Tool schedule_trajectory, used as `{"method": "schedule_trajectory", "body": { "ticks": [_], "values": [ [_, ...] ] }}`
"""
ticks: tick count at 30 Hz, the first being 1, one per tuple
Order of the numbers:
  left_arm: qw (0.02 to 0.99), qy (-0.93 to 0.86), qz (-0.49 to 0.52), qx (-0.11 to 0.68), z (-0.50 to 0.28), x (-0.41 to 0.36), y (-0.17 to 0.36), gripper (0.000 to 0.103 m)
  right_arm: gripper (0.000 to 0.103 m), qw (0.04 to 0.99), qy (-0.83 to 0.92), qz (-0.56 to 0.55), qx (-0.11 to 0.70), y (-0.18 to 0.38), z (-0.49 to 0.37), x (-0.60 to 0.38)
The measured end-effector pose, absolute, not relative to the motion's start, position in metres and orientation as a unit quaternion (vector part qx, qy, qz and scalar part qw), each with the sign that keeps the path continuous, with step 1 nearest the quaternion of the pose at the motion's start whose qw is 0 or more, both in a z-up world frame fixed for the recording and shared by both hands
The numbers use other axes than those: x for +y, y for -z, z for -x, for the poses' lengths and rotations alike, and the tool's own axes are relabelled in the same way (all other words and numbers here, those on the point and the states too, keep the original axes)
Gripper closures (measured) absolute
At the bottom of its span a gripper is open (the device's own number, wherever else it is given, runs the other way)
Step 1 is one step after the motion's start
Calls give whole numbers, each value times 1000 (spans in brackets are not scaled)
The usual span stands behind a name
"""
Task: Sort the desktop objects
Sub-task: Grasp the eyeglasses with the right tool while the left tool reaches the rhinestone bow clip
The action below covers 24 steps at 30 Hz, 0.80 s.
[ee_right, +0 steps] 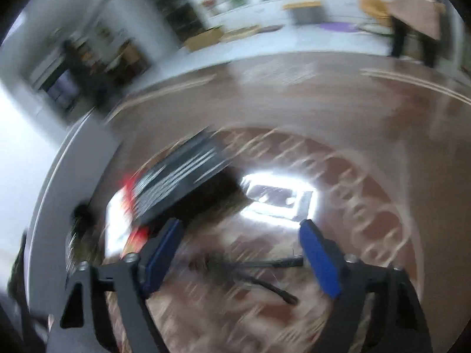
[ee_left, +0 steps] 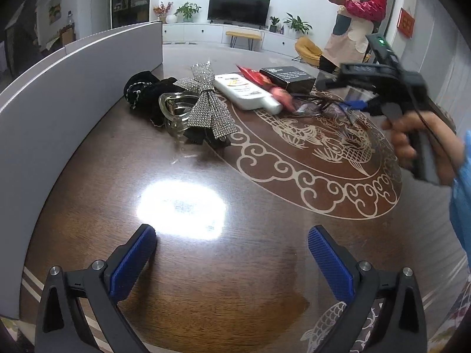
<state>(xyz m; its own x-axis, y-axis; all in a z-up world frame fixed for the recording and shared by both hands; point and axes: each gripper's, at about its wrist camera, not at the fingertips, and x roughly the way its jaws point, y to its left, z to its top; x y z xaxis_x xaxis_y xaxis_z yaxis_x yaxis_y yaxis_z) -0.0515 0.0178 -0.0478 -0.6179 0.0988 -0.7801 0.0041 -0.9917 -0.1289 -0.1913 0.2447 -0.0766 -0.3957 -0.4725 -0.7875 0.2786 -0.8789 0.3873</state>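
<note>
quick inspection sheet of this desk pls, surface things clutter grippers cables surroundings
surface: dark wood table with pale inlay, strong glare patch
job's things: rhinestone bow, clear hair claw, black velvet piece, white tube, red packet, black box, glasses
clutter: nothing seen
grippers: left gripper open, empty; right gripper open over the glasses, view blurred
cables: black cable on right tool
surroundings: grey partition, TV, bystander

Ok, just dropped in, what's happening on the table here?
A person is sorting clutter on the dark wooden table with two handheld tools. The left tool hangs open over bare wood, holding nothing. The right tool is open above the thin-framed black eyeglasses, beside the black box and white lotion bottle. Nothing is gripped yet.
</note>
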Motion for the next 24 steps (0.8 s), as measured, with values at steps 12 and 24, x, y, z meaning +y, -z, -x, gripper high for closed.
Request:
{"method": "schedule_trajectory", "body": {
  "ticks": [12, 24],
  "values": [
    [25, -897, 437, -58, 52, 18, 47, 0, 18, 294, 830, -453, 136, 58, 128, 175],
    [31, -899, 432, -70, 49, 13, 47, 0, 83, 252, 846, -458, 107, 82, 95, 165]
  ]
}}
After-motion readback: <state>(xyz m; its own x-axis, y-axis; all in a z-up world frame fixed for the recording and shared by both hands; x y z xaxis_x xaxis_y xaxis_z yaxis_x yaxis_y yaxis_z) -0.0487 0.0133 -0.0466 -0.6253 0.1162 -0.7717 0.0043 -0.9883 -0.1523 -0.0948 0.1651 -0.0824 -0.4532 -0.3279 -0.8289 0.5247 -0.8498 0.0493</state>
